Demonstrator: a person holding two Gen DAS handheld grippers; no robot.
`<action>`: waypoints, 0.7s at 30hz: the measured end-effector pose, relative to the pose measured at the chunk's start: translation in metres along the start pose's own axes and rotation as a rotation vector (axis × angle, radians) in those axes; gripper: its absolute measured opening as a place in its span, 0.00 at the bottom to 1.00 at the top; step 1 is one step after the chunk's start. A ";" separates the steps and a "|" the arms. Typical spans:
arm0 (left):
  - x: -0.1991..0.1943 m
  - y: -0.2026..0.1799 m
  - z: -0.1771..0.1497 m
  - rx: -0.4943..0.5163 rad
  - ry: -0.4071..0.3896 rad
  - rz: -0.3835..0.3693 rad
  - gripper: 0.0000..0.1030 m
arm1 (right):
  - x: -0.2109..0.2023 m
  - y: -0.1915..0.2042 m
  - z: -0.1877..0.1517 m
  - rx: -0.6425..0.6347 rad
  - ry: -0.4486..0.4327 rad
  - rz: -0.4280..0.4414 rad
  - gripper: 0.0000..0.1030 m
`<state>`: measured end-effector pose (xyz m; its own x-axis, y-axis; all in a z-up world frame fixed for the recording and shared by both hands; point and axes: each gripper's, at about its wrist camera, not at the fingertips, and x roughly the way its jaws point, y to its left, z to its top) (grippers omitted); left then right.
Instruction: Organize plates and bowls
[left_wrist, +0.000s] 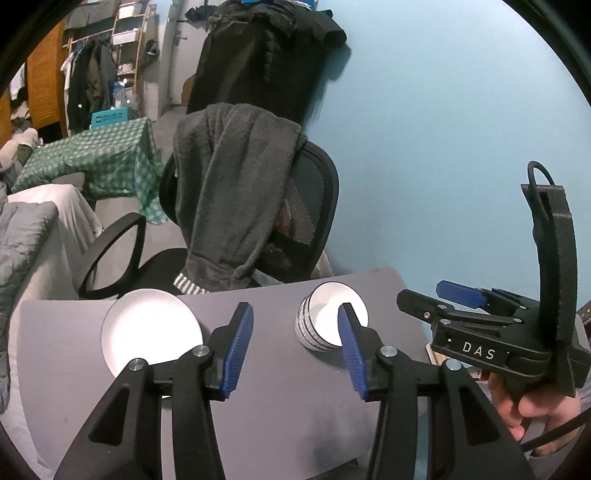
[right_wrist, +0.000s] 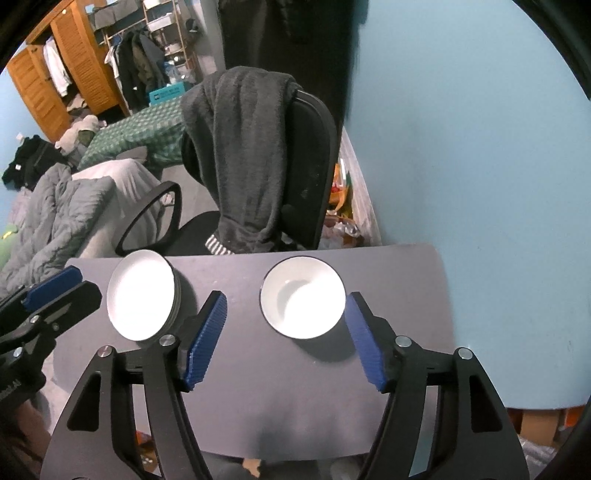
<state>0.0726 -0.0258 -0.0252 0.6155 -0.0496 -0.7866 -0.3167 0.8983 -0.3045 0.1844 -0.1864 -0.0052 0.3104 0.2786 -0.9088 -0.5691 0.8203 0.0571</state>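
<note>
plates (right_wrist: 142, 299) and bowl (right_wrist: 303, 301) apart on grey table (right_wrist: 295, 387); both tools spread, empty; chair (right_wrist: 310, 162) behind.

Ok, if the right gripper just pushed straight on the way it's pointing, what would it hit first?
Most likely the white bowl on the grey table. The open right gripper is empty and the bowl sits just ahead between its fingers. Depth is unclear, so it might meet the tabletop just short of the bowl.

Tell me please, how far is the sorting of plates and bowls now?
It looks nearly done. The plates sit in one stack on the left of the grey table, and the bowls in another stack on the right. Nothing is in hand: the left claw and right claw are both open and empty. No loose dishes are visible.
</note>
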 end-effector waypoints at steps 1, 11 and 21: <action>-0.003 0.002 -0.001 -0.003 -0.001 0.004 0.51 | -0.001 0.002 -0.001 -0.001 0.001 0.003 0.65; -0.024 0.009 -0.011 -0.010 -0.030 0.051 0.74 | -0.007 0.012 -0.010 0.021 0.007 0.020 0.66; -0.036 0.011 -0.015 -0.012 -0.046 0.085 0.83 | -0.010 0.011 -0.016 0.045 0.015 0.025 0.68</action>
<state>0.0364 -0.0204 -0.0086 0.6182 0.0470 -0.7846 -0.3776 0.8932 -0.2440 0.1629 -0.1882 -0.0026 0.2853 0.2921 -0.9128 -0.5416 0.8349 0.0979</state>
